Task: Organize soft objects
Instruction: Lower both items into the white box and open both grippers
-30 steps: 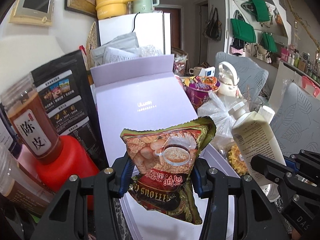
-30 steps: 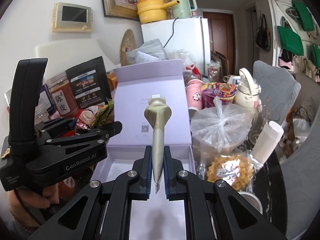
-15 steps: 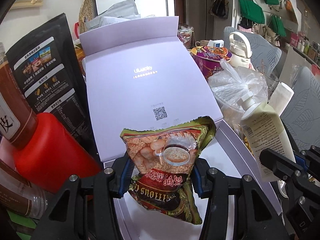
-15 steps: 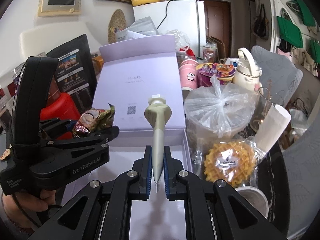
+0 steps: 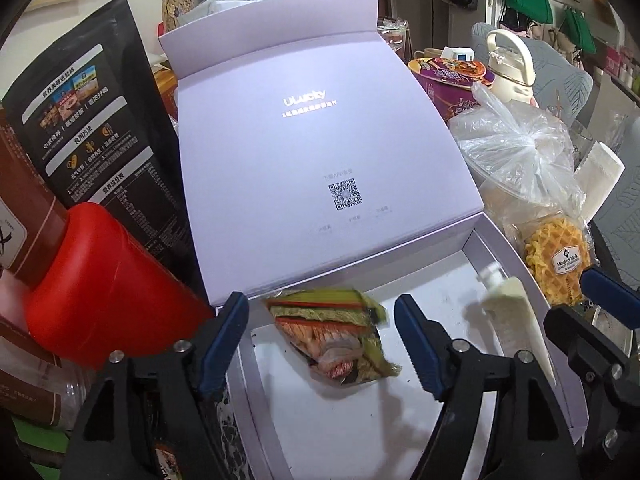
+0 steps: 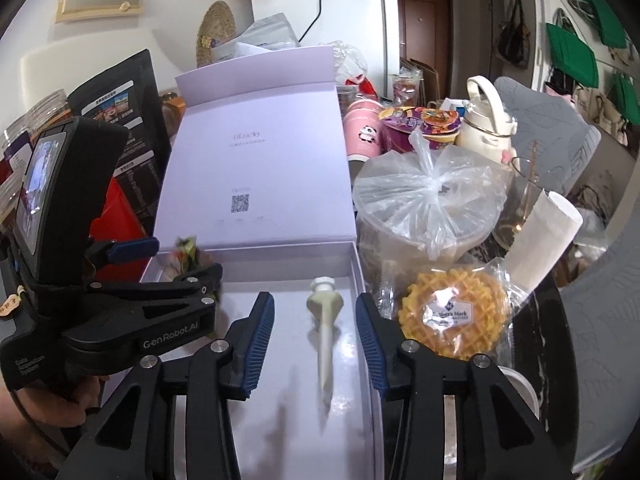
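Two soft things are already in the box (image 5: 516,264): the snack bag (image 5: 334,338) near its left side and the tube (image 6: 325,334) near the right wall. The left gripper (image 5: 322,338) and right gripper (image 6: 315,330) are both spread apart, holding nothing. The waffle pack (image 6: 452,314) is outside the box, maybe next.

Cluttered home: fridge (image 6: 352,36), hanging bags (image 6: 572,52)

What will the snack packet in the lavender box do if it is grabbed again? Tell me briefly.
The snack packet looks like thin crinkled foil, so it will probably crumple and flop between the fingers. It seems light for its size and may slide on the smooth floor of the box if pushed. Rolling seems unlikely, since it looks flattish.
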The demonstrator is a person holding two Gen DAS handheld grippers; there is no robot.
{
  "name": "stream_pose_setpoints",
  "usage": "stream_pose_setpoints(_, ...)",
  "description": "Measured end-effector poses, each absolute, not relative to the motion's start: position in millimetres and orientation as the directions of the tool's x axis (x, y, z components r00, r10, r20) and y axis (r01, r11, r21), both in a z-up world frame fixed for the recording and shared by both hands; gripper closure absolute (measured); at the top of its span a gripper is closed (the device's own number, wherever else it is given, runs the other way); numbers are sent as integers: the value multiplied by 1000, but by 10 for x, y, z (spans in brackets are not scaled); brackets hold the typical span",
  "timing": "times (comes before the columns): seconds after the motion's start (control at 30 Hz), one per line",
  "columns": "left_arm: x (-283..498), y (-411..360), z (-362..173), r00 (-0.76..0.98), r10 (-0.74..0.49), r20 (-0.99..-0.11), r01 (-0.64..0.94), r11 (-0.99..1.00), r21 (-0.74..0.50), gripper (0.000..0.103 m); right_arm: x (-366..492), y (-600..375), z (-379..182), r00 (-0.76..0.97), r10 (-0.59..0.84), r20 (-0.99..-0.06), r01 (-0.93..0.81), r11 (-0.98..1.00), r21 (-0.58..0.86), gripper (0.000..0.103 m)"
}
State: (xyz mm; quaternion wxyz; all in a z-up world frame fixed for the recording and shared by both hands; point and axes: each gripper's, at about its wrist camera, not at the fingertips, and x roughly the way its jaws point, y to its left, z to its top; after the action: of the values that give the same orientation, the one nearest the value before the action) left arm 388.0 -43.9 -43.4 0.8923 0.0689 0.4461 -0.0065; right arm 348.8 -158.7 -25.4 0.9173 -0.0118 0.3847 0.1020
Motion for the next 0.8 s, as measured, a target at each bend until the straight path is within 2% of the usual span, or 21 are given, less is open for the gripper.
stream_pose_setpoints(0.53,3692,-352,-158,663,38,-748,57,993,101,25,3431,-1625,-143,703,156,-694,-179,983,39,61)
stream_pose_setpoints(0.8,3496,-288,80,688,12,-725,51,997,65,25,3254,-1680,132,747,146,-648,-162,986,35,61)
